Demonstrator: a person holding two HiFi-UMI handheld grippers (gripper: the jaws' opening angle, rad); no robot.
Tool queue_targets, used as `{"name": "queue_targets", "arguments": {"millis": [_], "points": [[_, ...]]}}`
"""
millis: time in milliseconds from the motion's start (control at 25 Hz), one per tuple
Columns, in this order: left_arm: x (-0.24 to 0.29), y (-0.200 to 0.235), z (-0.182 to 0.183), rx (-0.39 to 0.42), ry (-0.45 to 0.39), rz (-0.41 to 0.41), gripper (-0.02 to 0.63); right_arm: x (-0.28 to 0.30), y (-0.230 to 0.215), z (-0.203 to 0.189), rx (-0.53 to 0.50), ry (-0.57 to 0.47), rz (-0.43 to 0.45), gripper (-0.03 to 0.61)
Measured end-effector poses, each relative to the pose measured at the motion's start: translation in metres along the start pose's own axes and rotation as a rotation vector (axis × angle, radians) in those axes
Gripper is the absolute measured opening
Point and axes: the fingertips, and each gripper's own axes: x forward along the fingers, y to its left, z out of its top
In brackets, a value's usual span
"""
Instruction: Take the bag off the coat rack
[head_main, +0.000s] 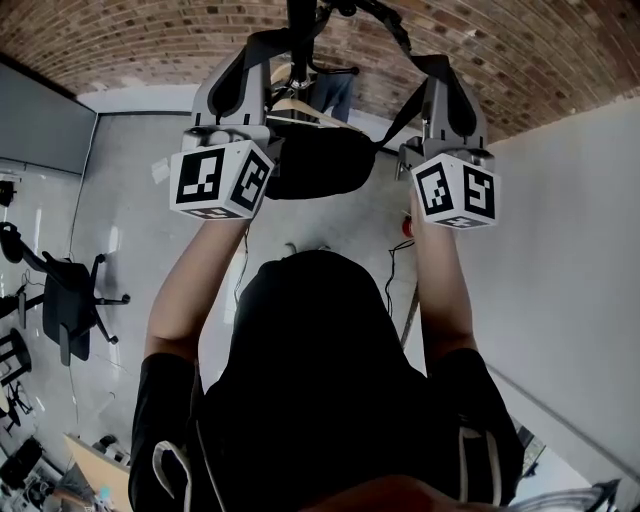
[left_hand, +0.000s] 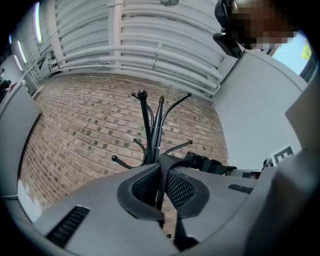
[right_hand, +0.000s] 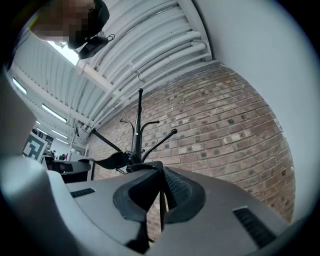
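Observation:
A black bag (head_main: 318, 165) hangs between my two raised grippers, below the black coat rack (head_main: 300, 25). Its webbing strap (head_main: 400, 35) arches from one gripper over the top to the other. My left gripper (head_main: 258, 62) is shut on the strap (left_hand: 162, 172); in the left gripper view the gripper (left_hand: 162, 189) points at the rack's hooked arms (left_hand: 152, 125), which stand before the brick wall. My right gripper (head_main: 437, 72) is likewise shut on the strap (right_hand: 159, 175); in the right gripper view the gripper (right_hand: 161, 194) has the rack (right_hand: 137, 127) just beyond it.
A brick wall (head_main: 520, 50) stands behind the rack and a white wall (head_main: 570, 260) runs along the right. A black office chair (head_main: 70, 300) is at the left. A cable (head_main: 393, 262) and a small red object (head_main: 407, 226) lie on the floor. A wooden hanger (head_main: 300, 105) shows behind the bag.

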Motion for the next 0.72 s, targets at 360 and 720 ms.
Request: {"name": "queue_targets", "arguments": {"millis": [360, 720], "points": [[-0.017, 0.017, 0.010, -0.016, -0.020, 0.036, 0.021, -0.014, -0.004, 0.005, 0.014, -0.005, -0.018, 0.021], [-0.049, 0.040, 0.021, -0.048, -0.012, 0.091, 0.021, -0.038, -0.009, 0.003, 0.060, 0.006, -0.035, 0.021]]}}
